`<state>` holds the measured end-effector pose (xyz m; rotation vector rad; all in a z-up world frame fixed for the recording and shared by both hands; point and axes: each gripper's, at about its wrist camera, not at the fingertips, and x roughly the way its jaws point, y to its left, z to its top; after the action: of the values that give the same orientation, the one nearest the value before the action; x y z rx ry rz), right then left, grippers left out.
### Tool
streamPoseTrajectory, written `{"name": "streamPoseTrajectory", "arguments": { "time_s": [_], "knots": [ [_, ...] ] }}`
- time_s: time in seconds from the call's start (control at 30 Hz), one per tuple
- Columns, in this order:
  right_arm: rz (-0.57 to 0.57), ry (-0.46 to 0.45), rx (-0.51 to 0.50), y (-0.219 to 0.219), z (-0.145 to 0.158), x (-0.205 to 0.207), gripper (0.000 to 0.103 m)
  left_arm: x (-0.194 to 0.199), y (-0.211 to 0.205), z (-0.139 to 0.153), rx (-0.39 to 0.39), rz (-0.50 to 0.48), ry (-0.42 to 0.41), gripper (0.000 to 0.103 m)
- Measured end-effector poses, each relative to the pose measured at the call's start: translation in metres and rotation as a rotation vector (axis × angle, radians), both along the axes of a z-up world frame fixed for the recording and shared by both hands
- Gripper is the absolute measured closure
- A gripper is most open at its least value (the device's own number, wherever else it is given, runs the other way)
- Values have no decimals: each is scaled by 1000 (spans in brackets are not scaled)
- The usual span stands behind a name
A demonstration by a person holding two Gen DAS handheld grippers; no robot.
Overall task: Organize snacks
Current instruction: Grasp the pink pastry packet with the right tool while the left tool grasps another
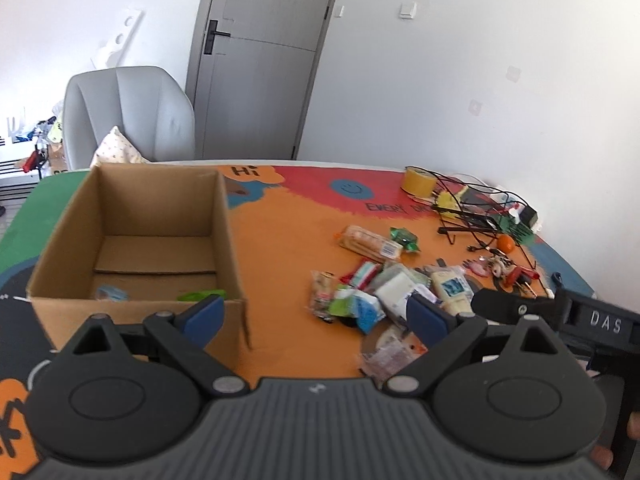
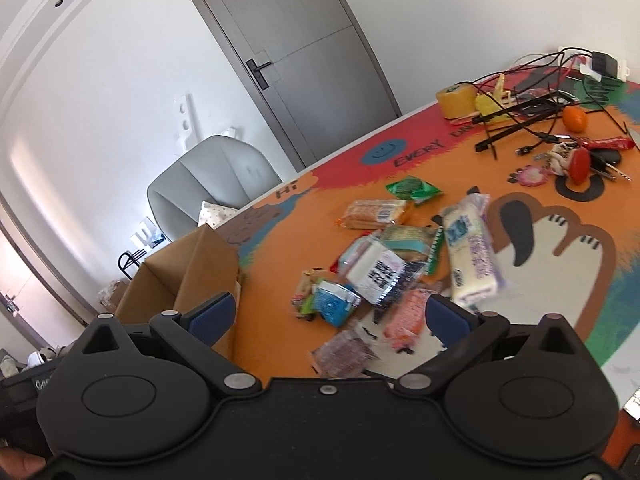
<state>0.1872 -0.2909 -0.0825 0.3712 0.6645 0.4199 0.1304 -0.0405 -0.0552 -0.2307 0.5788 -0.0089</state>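
An open cardboard box (image 1: 132,240) stands on the left of the table, with a blue packet (image 1: 112,293) and a green packet (image 1: 202,294) on its floor. To its right lies a heap of wrapped snacks (image 1: 384,292), also seen as the snack heap (image 2: 384,268) in the right wrist view. My left gripper (image 1: 316,314) is open and holds nothing, hovering between the box and the heap. My right gripper (image 2: 330,316) is open wide above the near side of the heap, with nothing pressed between its pads. A long white packet (image 2: 472,252) lies beside its right finger.
The table wears an orange cartoon mat (image 1: 288,240). At the far right sit a yellow tape roll (image 1: 418,180), tangled black cables (image 1: 476,208), an orange fruit (image 2: 575,118) and keys (image 2: 576,162). A grey chair (image 1: 128,112) stands behind the box, a grey door (image 1: 264,56) beyond.
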Motion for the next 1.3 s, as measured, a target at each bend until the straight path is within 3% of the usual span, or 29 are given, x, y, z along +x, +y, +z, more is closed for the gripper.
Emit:
{"name": "streamPoseTrajectory", "arguments": {
  "time_s": [0.63, 0.77, 0.9, 1.0, 1.3],
  "knots": [
    [-39, 36, -21, -43, -43, 7, 1, 26, -43, -36, -24, -62, 32, 9],
    [-26, 46, -9, -42, -54, 11, 14, 35, -49, -50, -30, -87, 56, 17],
    [-10, 54, -5, -40, -63, 16, 28, 45, -52, -65, -45, -108, 97, 31],
    [-12, 71, 3, -42, -70, 21, 35, 53, -54, -74, -51, -118, 117, 33],
    [-35, 82, 26, -48, -77, 29, 37, 71, -63, -93, -25, -144, 139, 33]
  ]
}}
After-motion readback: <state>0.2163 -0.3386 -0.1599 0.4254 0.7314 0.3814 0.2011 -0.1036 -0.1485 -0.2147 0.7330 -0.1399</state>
